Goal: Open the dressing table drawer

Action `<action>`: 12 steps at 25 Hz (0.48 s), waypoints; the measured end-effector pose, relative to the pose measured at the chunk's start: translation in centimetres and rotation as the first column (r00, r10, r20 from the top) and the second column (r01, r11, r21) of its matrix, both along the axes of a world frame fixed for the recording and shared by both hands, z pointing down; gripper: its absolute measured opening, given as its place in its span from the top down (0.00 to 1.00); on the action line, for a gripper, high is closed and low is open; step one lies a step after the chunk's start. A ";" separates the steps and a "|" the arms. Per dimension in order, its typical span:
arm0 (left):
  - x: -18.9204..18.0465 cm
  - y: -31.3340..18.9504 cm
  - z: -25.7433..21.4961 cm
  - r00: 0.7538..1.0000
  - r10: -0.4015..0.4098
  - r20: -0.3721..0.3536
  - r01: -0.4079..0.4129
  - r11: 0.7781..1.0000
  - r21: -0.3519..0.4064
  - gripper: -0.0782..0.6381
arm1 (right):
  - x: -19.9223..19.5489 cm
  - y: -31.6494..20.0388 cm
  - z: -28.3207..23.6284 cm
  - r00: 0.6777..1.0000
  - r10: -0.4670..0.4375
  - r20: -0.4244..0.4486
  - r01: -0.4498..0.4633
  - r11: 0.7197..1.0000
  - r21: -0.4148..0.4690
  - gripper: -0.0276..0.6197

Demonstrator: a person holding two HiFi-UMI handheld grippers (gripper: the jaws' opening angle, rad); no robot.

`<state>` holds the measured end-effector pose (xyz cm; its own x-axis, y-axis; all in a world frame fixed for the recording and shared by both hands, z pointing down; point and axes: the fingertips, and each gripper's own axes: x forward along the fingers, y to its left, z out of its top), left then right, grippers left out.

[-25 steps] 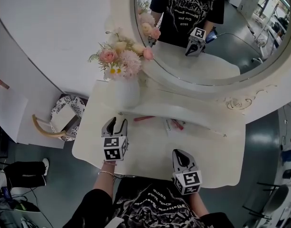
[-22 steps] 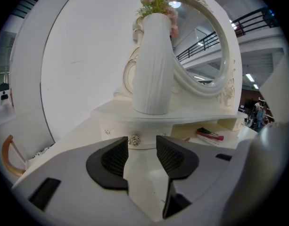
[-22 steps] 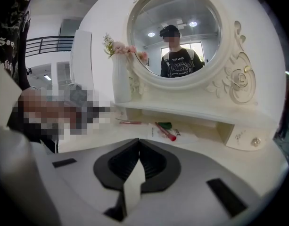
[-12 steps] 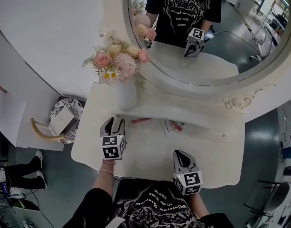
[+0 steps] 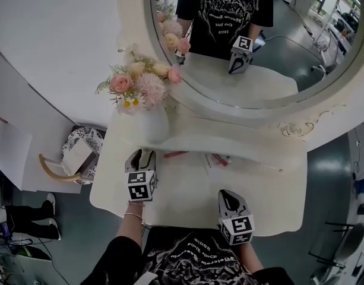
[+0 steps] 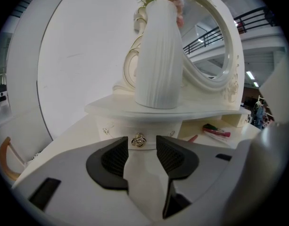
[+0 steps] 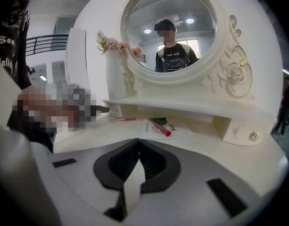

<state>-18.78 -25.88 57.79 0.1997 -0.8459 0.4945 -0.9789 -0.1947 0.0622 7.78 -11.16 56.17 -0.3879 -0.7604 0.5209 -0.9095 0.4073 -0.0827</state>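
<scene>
- Left gripper (image 6: 142,145): jaws spread. The gold knob (image 6: 138,140) of the drawer (image 6: 113,128) shows in the gap at their tips, not pinched.
- The knob sits a bit nearer the left-hand pad. Whether it touches can't be told.
- Drawer is shut, under the left end of the shelf (image 6: 205,109), right below the white ribbed vase (image 6: 158,55).
- Against one second ago, head view: the left gripper has edged forward. Its tips are now up against the shelf edge, where before a strip of bare tabletop showed ahead of them.
- Right gripper (image 7: 137,145): jaws pressed together at the tips, nothing between them. It hangs over the front right of the dressing table (image 5: 187,189), same spot as before.
- Head camera has tipped a little. The flowers (image 5: 140,82) and mirror (image 5: 277,40) sit further left in the picture than earlier, but on the table they are unmoved.
- Red pen (image 7: 161,126) lies on a paper (image 7: 182,132) under the shelf, unchanged.
- A second small drawer (image 7: 238,132) is at the right end of the shelf, shut, well apart from both grippers.
- The mirror shows a person and the right gripper's marker cube.
</scene>
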 end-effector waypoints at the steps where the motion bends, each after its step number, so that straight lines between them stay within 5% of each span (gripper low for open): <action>1: 0.1 -0.1 0.1 1.000 0.003 0.003 -0.003 1.000 -0.001 0.64 | 0.1 0.0 0.1 1.000 0.002 -0.002 -0.002 1.000 -0.003 0.94; 12: 0.4 -0.6 0.6 1.000 0.020 0.009 -0.020 1.000 -0.008 0.64 | 0.2 -0.3 0.7 1.000 0.019 0.001 -0.019 1.000 -0.022 0.94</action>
